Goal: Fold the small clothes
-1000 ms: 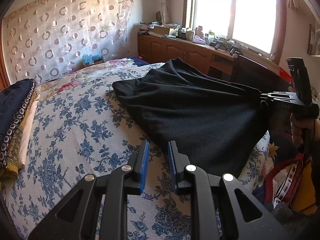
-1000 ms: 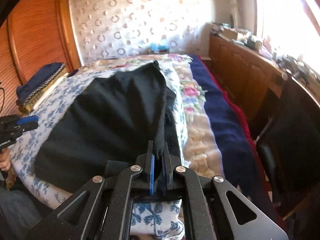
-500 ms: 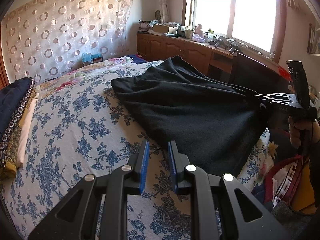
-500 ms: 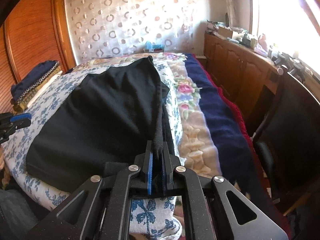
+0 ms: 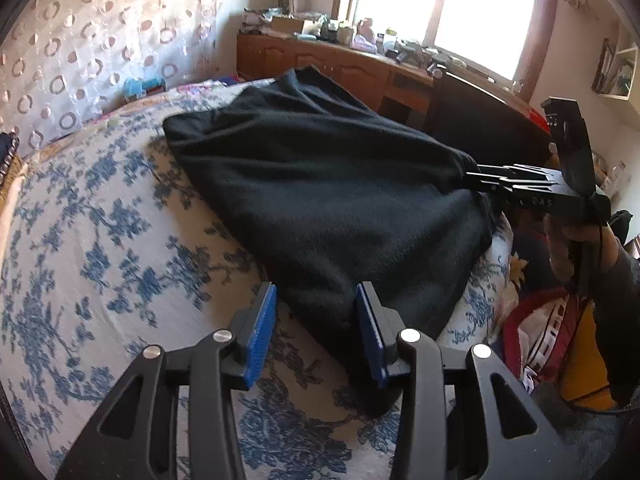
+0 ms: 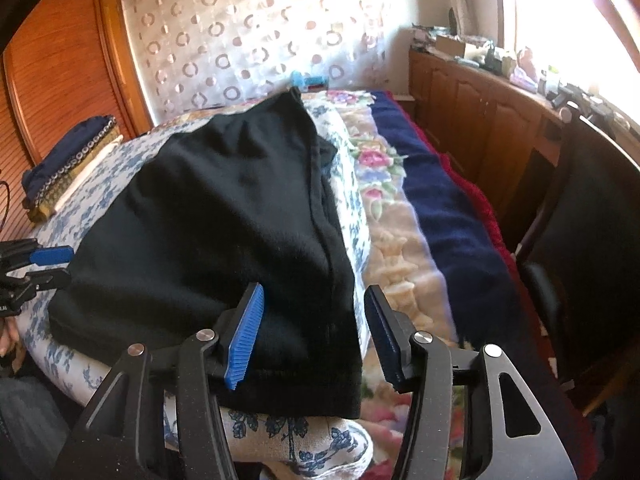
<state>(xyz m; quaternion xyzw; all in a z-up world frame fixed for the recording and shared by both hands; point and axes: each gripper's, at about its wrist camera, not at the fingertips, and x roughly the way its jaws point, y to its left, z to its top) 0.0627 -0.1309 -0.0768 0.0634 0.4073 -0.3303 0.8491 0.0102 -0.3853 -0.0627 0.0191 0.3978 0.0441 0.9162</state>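
Note:
A black garment lies spread on the blue-flowered bedspread. My left gripper hovers low over its near corner. Its jaws are opening, with the black cloth lying between the blue pads, which do not press on it. In the right wrist view the garment lies flat, its near hem hanging over the bed's edge. My right gripper is also opening, astride the hem without touching it. Each gripper shows in the other's view: the right gripper at the garment's far edge, the left gripper at its left.
A folded pile of navy and gold cloth sits at the bed's far left. A navy blanket runs along the right side. Beyond it stand a wooden cabinet and a dark chair. A red bag sits by the bed.
The right gripper, shut on the garment's hem before, has spread its jaws and let it drop flat. The left gripper has sunk toward the near corner and widened its jaws.

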